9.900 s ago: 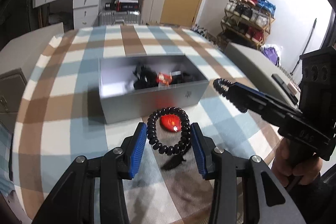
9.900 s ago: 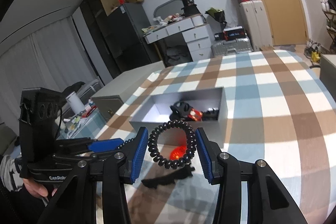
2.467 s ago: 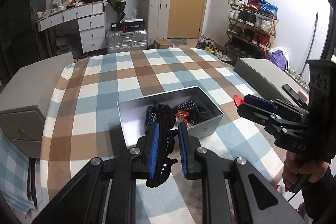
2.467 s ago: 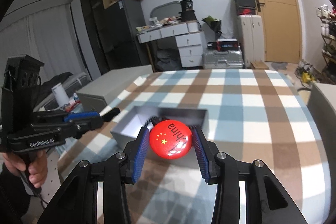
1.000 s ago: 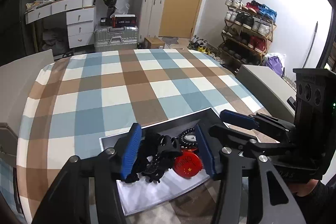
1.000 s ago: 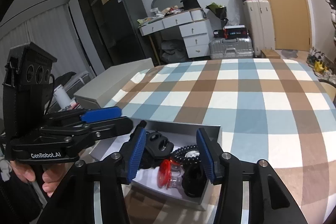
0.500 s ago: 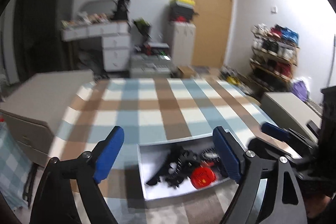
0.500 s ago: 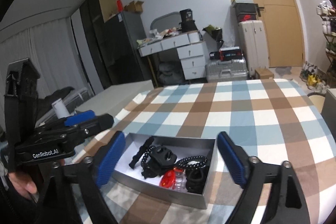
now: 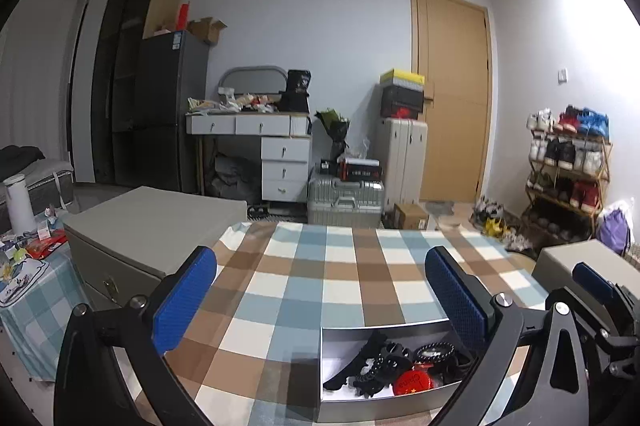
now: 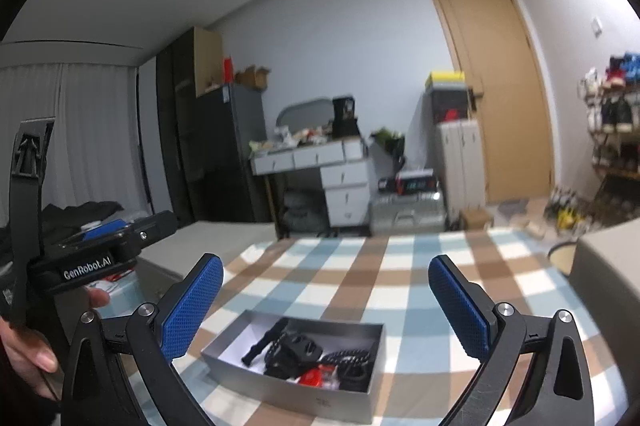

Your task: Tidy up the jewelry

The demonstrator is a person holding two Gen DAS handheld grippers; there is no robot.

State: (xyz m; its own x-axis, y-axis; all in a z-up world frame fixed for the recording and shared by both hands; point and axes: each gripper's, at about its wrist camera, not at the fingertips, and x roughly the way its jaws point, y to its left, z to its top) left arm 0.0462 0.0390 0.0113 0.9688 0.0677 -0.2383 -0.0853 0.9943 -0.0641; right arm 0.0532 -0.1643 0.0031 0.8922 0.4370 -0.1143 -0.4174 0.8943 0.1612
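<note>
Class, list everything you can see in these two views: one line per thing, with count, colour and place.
box: one, grey, on the checked cloth, holds the jewelry
badge: one, red, in the box
hair ties: several, black, in the box
cloth: one, blue, brown and white checks, on the table
desk: one, white, back wall
suitcases: two, silver and cream, by the door
door: one, tan, shut
shoe rack: one, wooden, right wall
left gripper: opening, nothing between the jaws
right gripper: opening, nothing between the jaws
</note>
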